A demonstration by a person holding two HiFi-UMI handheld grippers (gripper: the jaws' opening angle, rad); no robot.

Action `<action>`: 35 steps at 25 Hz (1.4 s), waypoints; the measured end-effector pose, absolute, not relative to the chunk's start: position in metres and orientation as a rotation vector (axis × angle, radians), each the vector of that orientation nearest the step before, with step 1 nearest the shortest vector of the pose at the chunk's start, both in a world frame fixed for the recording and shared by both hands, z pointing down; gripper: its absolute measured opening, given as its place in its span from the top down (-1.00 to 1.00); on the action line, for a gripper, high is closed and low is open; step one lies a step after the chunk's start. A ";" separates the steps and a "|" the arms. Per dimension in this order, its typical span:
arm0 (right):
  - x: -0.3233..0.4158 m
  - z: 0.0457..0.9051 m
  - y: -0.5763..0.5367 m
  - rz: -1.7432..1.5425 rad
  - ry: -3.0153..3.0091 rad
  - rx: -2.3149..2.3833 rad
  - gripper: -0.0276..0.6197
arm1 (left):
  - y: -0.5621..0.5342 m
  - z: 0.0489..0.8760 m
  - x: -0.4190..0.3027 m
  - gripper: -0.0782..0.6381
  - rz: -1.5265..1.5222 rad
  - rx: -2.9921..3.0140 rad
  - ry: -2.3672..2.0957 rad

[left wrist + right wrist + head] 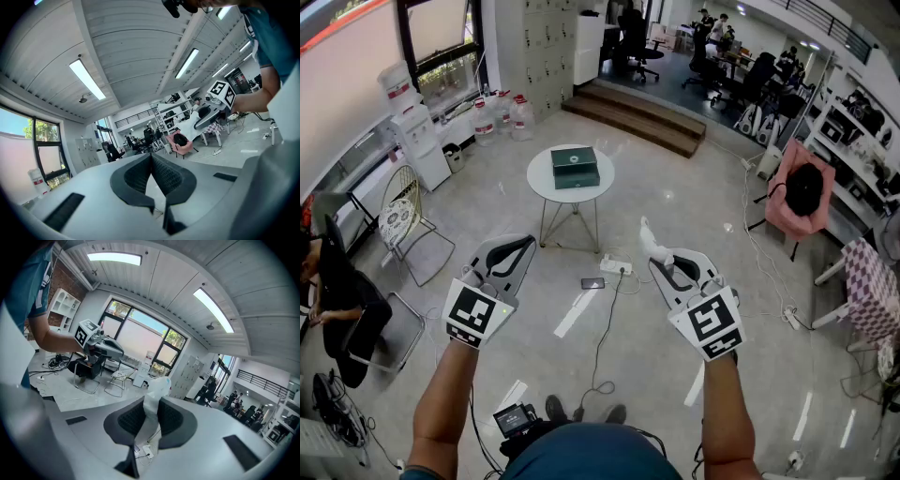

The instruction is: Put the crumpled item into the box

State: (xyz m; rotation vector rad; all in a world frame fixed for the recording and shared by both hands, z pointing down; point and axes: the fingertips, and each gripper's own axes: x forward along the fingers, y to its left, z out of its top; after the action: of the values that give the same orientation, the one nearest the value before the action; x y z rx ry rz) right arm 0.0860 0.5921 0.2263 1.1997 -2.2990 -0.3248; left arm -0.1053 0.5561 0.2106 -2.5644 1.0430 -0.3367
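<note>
A white crumpled item (648, 241) sticks up from my right gripper (662, 260), which is shut on it. In the right gripper view the item (155, 392) stands pinched between the dark pads. My left gripper (523, 246) is held up at the left, shut with nothing in it; in the left gripper view (151, 157) its pads meet. A dark green box (575, 167) lies on a small round white table (540, 186), beyond and between both grippers. Both grippers are well short of the table, above the floor.
A power strip (616, 267), a phone (592, 283) and a cable lie on the floor before the table. A wire chair (405, 221) stands at the left, a pink chair (802, 192) at the right. A person (330, 292) sits at the far left.
</note>
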 end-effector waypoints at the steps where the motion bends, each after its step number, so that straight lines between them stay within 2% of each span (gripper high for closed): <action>1: 0.085 0.226 0.592 -0.323 -2.300 1.199 0.69 | 0.556 0.211 -0.106 0.73 -0.336 -2.566 1.044; 20: 0.062 0.228 0.562 -0.297 -2.325 1.220 0.68 | 0.527 0.220 -0.122 0.73 -0.331 -2.595 1.006; 35: -0.025 0.232 0.511 -0.269 -2.282 1.254 0.68 | 0.465 0.235 -0.214 0.73 -0.326 -2.627 0.955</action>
State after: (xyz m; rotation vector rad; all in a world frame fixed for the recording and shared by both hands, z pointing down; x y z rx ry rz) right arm -0.0249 0.5109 0.2318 1.2543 -2.2821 -0.2686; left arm -0.2135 0.4649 0.2351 -2.6274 0.9548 -0.3260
